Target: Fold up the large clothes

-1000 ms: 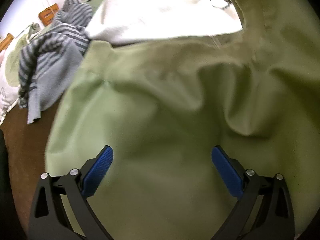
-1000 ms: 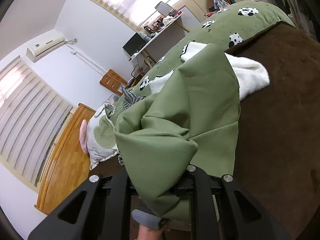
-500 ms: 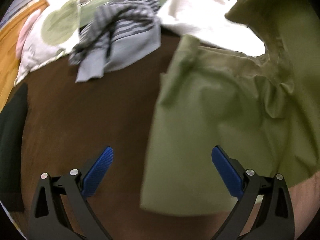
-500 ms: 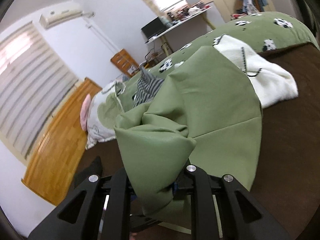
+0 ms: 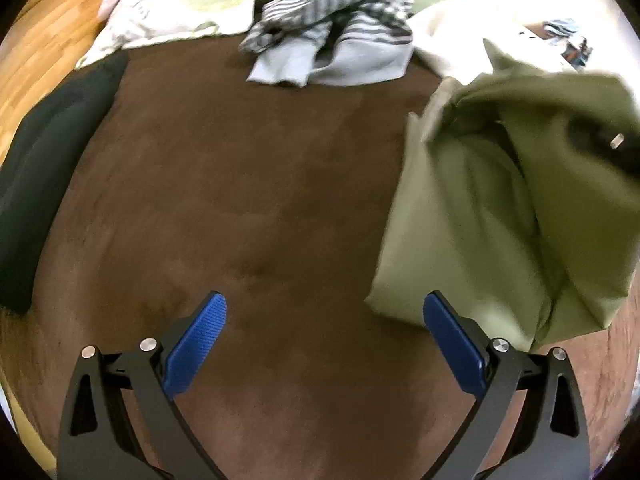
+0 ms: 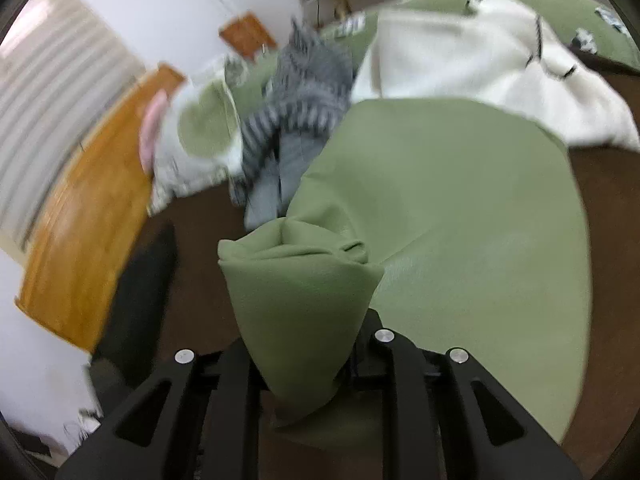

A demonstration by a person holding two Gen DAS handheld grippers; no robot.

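The left gripper (image 5: pixel 324 344) points steeply downward, its jaws spread wide; the blue ribbed pads (image 5: pixel 196 344) stand well apart with nothing between them. The right gripper (image 6: pixel 304 364) also angles downward, its black fingers (image 6: pixel 234 396) drawn close together and clamped on a bunched fold of green garment (image 6: pixel 460 220), which rises from between the jaws and spreads ahead of them.

**Open brown bedding ahead, clutter at the edges**

We see a wide bare stretch of brown blanket (image 5: pixel 248 184) under the spread left gripper (image 5: pixel 324 344). The green garment (image 5: pixel 500 220) blocks the right side. A striped grey garment (image 5: pixel 336 32) and white garment (image 6: pixel 480 68) crowd the far edge; a black cloth (image 5: pixel 44 160) lines the left.
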